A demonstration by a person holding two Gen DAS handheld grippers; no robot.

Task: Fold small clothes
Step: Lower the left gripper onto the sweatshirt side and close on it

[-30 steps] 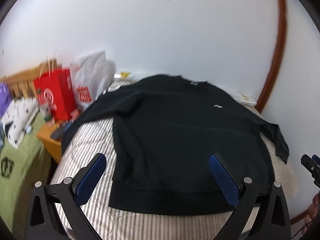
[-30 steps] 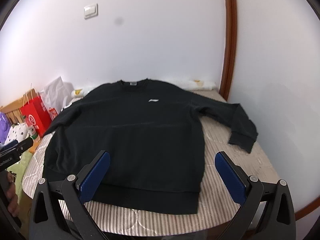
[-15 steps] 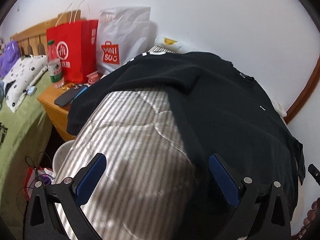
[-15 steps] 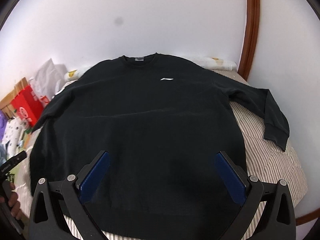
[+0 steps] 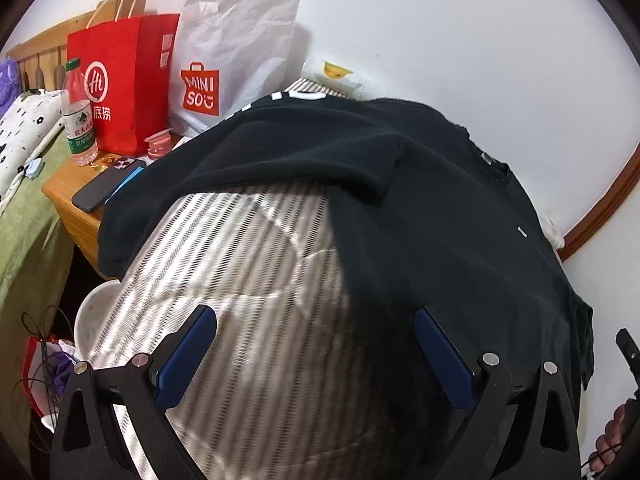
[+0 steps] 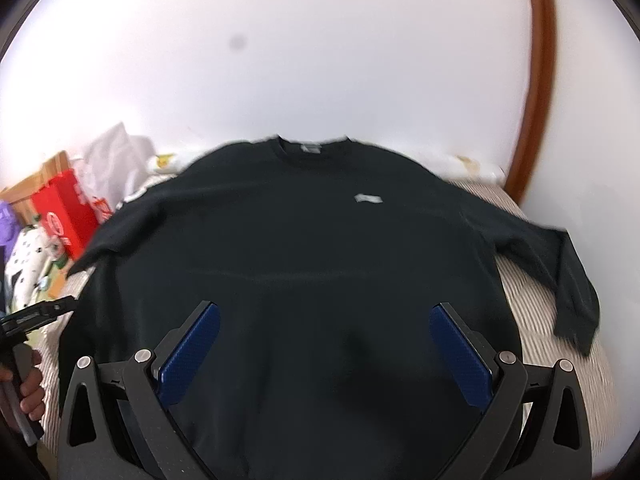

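Sweatshirt (image 6: 304, 264), black, lies spread flat on the striped bed (image 5: 240, 280). I have both the left gripper (image 5: 316, 356) and right gripper (image 6: 324, 352) spread wide above it, holding nothing.

- A black long-sleeved sweatshirt (image 6: 304, 264) lies spread flat, front side up, on a bed with a striped cover (image 5: 240, 280).
- Its round neckline points toward the white wall; a small grey label sits inside the collar, and a small white logo (image 6: 368, 199) marks the chest.
- One sleeve (image 6: 560, 276) stretches out over the striped cover, cuff near the bed's edge.
- The other sleeve (image 5: 224, 184) runs toward the bed's opposite side, cuff hanging over the edge.
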